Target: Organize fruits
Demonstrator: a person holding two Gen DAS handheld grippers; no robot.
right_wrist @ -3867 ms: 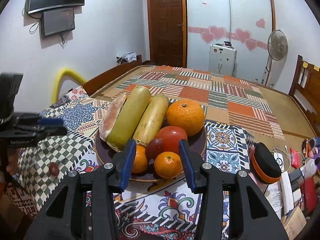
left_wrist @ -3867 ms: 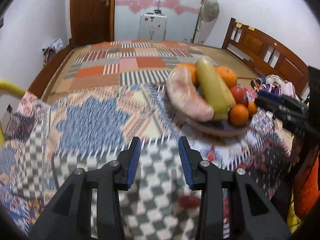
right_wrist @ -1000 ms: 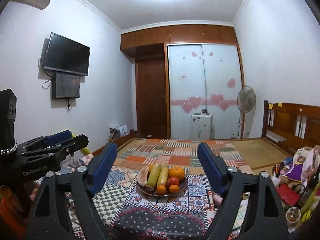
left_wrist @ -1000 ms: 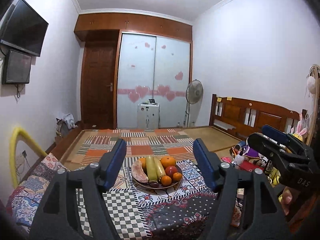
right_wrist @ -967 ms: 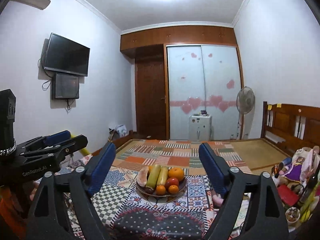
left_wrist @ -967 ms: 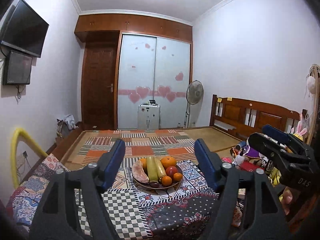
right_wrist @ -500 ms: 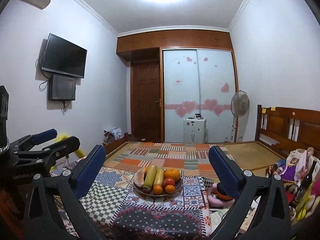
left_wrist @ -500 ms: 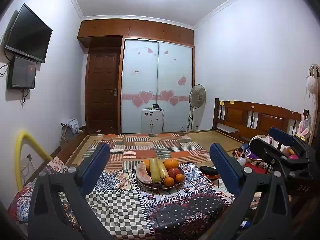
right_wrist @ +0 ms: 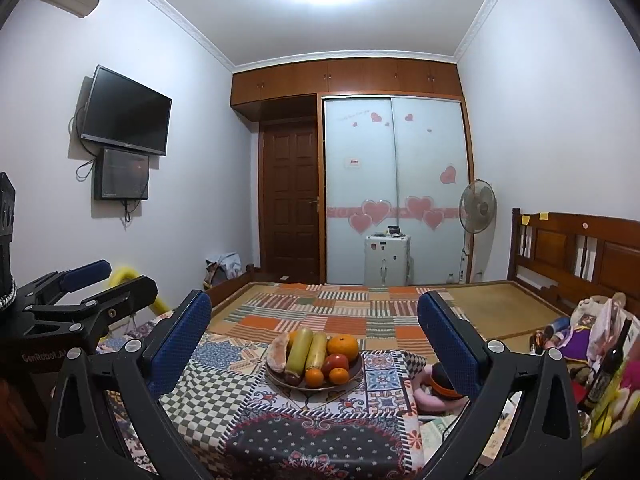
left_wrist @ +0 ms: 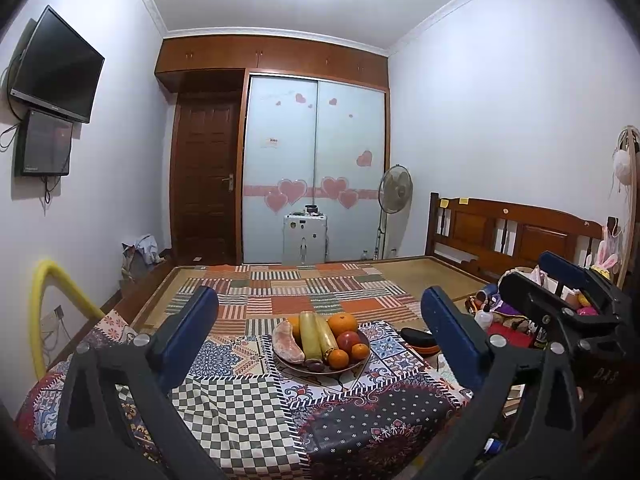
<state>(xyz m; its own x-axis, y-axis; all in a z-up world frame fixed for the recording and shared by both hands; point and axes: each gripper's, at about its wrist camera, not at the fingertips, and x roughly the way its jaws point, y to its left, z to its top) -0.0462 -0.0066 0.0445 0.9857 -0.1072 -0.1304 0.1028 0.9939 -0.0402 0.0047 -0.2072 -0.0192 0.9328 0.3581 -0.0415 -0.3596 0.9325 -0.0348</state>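
Observation:
A brown bowl point(left_wrist: 344, 370) point(right_wrist: 348, 384) stands on the table's patterned cloth point(left_wrist: 240, 408) point(right_wrist: 208, 400), some way ahead of both grippers. It holds a large orange point(left_wrist: 343, 323), a red apple point(left_wrist: 348, 340), two small oranges, two long yellow-green fruits point(left_wrist: 310, 336), a pinkish long piece point(left_wrist: 288, 342) and a small dark fruit. My left gripper point(left_wrist: 319, 304) is open wide and empty, with the bowl seen between its blue pads. My right gripper point(right_wrist: 314, 306) is equally wide and empty. Each gripper also shows in the other's view: the right gripper point(left_wrist: 560, 292), the left gripper point(right_wrist: 80, 288).
Behind the table lies a bed with a patchwork quilt point(left_wrist: 304, 292) and a wooden headboard point(left_wrist: 512, 232). An orange-and-black case point(left_wrist: 416, 338) sits right of the bowl. Toys and a dark bottle point(right_wrist: 604, 368) crowd the right side. A yellow tube point(left_wrist: 40, 312) arches at the left.
Both grippers' jaws have spread wider over the last second. About four seconds ago both were close over the bowl; now they are drawn well back from it.

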